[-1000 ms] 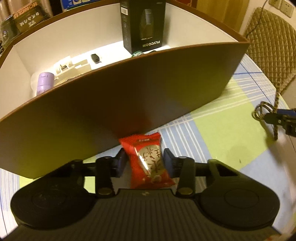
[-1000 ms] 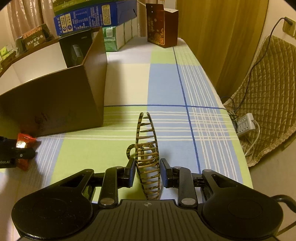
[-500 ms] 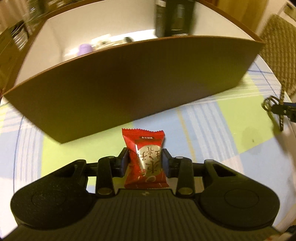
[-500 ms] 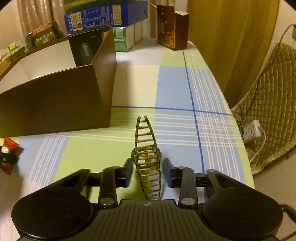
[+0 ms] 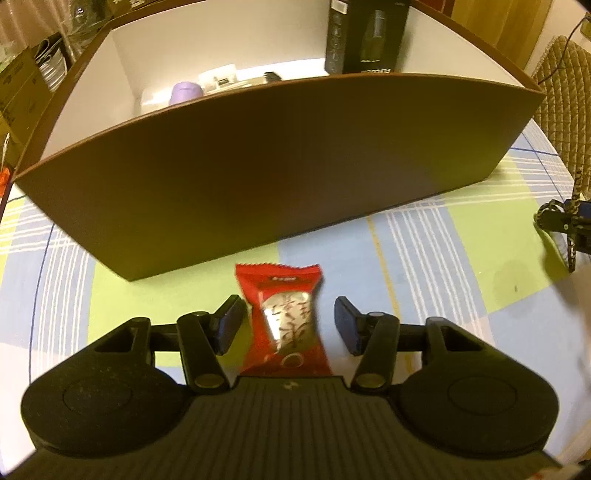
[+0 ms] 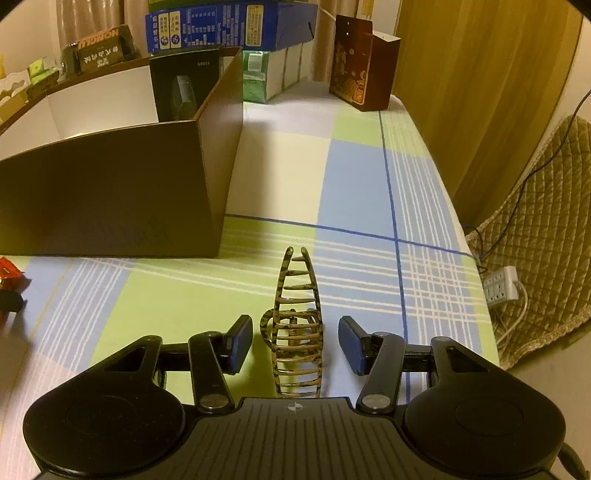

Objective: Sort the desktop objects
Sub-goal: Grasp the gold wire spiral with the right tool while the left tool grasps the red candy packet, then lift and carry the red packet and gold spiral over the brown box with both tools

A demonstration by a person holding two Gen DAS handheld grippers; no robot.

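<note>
On the checked tablecloth (image 6: 354,177), nearest the person, both hand-held grippers point steeply down.

Left gripper (image 5: 288,325): jaws opening, pads clear of the red snack packet (image 5: 284,317) on either side. Packet lies flat on the cloth between them, long axis pointing away, silver panel with dark characters facing up. Its far crimped edge is just short of the brown cardboard box (image 5: 280,173).

Right gripper (image 6: 295,343): jaws parted, a gap showing on each side of the tortoiseshell hair claw (image 6: 297,325). Claw rests on the cloth between the pads, teeth interlocked, narrow tip pointing away toward the far end of the table. Neither pad touches it.

Beyond the packet, the box's near wall stands upright, white inside. Within it: a tall black product box (image 5: 369,35) upright against the far wall, a lilac cylindrical item (image 5: 186,92) toward the left, small pale bits beside that which are too small to identify.

From the right wrist view, past the box corner: stacked green cartons (image 6: 258,77) under a blue printed carton (image 6: 229,26), and a dark red box with gold patterning (image 6: 360,66) standing upright near the table's far edge. Off the table's right side, a quilted cushion (image 6: 546,229) with a white power strip (image 6: 500,282) lying on it.
</note>
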